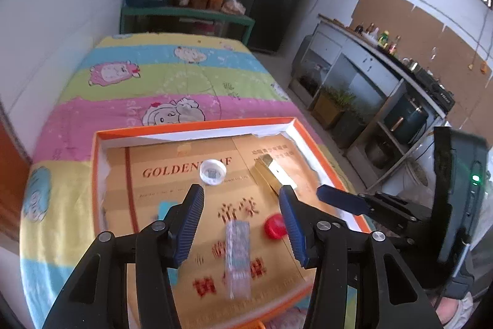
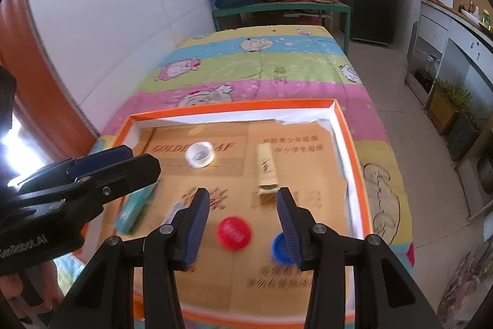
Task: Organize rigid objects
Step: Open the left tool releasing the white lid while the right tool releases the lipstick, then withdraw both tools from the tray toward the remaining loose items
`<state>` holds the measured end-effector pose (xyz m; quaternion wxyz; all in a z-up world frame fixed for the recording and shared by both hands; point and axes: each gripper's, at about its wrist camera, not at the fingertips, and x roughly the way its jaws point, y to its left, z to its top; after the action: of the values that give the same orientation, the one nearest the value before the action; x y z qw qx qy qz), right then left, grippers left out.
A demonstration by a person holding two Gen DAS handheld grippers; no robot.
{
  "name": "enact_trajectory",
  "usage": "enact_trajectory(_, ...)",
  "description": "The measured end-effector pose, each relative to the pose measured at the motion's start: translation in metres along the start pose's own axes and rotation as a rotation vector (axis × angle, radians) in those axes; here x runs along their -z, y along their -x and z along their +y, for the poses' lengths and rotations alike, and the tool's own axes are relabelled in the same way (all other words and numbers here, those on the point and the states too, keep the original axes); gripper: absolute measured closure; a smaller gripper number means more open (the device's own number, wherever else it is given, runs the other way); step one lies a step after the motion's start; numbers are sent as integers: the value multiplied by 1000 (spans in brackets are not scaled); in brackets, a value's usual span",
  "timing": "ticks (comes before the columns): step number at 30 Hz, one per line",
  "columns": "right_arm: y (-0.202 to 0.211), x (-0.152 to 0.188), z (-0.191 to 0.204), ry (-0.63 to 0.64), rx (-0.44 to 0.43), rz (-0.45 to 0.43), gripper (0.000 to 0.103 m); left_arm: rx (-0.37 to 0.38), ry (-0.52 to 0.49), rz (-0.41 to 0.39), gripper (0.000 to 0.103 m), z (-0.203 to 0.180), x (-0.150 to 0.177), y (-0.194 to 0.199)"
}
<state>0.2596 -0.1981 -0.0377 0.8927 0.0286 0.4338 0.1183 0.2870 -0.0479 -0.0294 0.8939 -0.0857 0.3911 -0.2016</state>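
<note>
Red cap (image 2: 233, 232) lies between the parted right tongs (image 2: 243, 224).

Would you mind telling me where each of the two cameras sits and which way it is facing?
Left wrist: on the left gripper, looking down into the orange tray; its open fingers frame a clear box, with the right gripper at right.
Right wrist: on the right gripper, facing the same tray; its open fingers frame the red cap; left gripper and a hand at left.
Shared: tray, red cap, white cap, gold box.
</note>
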Motion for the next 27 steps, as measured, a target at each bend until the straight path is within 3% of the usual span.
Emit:
enact_trajectory(10,35,37,36,34,-30,-6,58,-45,-10,-93,50,-3,42,75)
enact_trajectory(21,57,75,56,20,-50,3,58,-67,45,-65,50,2,81,107)
enact_trajectory(27,67,85,74,89,-31,2,58,-83,62,-52,50,6,97,118)
